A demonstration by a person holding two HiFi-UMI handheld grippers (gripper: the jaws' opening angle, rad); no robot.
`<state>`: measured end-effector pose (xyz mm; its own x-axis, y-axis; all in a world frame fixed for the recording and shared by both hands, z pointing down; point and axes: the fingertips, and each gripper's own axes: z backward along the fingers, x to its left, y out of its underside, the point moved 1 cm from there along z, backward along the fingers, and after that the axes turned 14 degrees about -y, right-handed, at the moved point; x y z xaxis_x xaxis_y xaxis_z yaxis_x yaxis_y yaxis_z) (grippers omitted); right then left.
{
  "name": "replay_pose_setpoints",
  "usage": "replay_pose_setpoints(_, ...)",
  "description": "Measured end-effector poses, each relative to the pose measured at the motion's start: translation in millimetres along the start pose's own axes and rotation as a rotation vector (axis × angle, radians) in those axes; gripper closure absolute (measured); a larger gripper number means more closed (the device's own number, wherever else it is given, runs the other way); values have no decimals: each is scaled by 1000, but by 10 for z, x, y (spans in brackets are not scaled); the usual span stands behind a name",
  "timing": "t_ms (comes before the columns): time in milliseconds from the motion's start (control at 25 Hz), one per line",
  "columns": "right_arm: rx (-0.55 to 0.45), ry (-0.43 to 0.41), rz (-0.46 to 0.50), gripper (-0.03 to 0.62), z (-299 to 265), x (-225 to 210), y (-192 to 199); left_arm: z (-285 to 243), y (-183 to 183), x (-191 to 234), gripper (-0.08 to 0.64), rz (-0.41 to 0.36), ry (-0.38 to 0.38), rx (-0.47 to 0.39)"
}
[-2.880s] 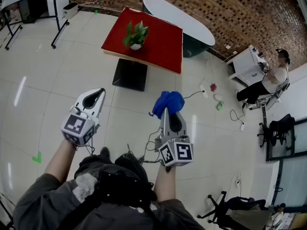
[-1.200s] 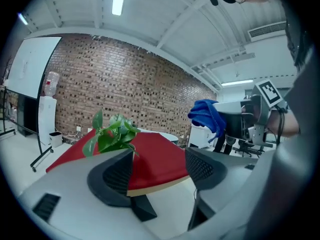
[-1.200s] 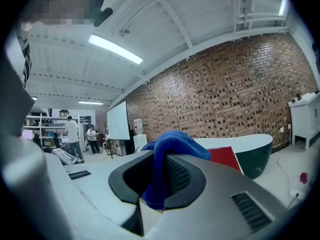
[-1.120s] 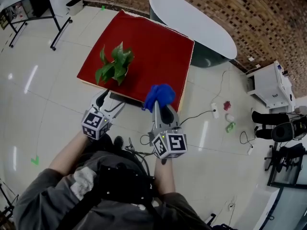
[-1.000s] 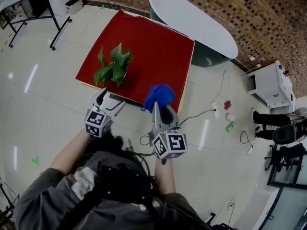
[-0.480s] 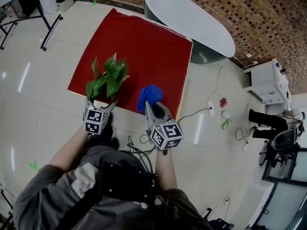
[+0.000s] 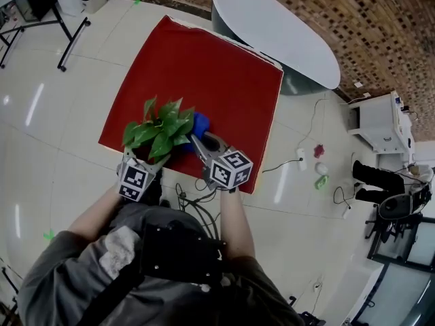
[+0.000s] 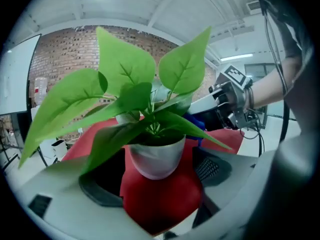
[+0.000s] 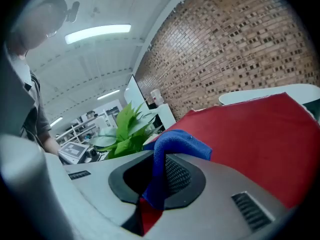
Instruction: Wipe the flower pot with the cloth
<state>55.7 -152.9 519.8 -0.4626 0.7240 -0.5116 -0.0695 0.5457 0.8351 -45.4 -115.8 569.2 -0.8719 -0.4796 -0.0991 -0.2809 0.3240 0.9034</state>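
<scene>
Both hands have come in to the flower pot point(image 8: 157, 159) on the red counter point(image 7: 224, 66). The left gripper point(image 8: 157, 179), jaws just opened wide, flanks the pot without touching it. The right gripper point(image 9: 157, 176) pinches the blue cloth point(image 9: 180, 141) just beside it, so wiping looks not yet begun.

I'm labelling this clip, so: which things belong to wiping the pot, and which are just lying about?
Job: flower pot; blue cloth, clamped in the right gripper; left gripper, open, facing the pot; red table under it.
Lying about: white oval table; white cabinet; floor cable; small bits on the floor.
</scene>
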Motion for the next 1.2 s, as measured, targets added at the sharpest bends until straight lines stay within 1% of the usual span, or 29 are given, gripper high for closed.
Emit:
replay_pose_setpoints(80, 2, -44, -38, 535, -139, -98, -93, -134, -106, 54, 122, -24, 26, -5)
replay_pose_setpoints(160, 13, -66, -58, 535, -241, -172, -142, -252, -186, 102, 129, -26, 43, -7)
replay_pose_setpoints(280, 38, -66, -77, 535, -352, -227, -34, -319, -167, 158, 137, -17, 61, -20)
replay_pose_setpoints(520, 41, -67, -147, 535, -471, -379, 103, -417, -137, 235, 135, -28, 147, -33)
replay_pose_setpoints(640, 84, -48, -156, 535, -502, -474, 184, -458, -156, 243, 135, -40, 186, -43)
replay_pose_setpoints(760, 168, -7, -123, 537, -521, -542, 288, -483, -176, 241, 133, -66, 228, -51)
replay_pose_setpoints(880, 289, 66, -15, 537, -544, -594, 371, -505, -174, 252, 133, -101, 271, -52)
replay_pose_setpoints(960, 347, 101, 46, 537, -564, -616, 415, -516, -161, 266, 133, -125, 294, -52)
replay_pose_setpoints(1040, 361, 114, 53, 537, -578, -631, 449, -528, -144, 276, 132, -137, 312, -52)
replay_pose_setpoints(1200, 331, 112, 16, 537, -567, -644, 465, -535, -143, 278, 130, -150, 318, -53)
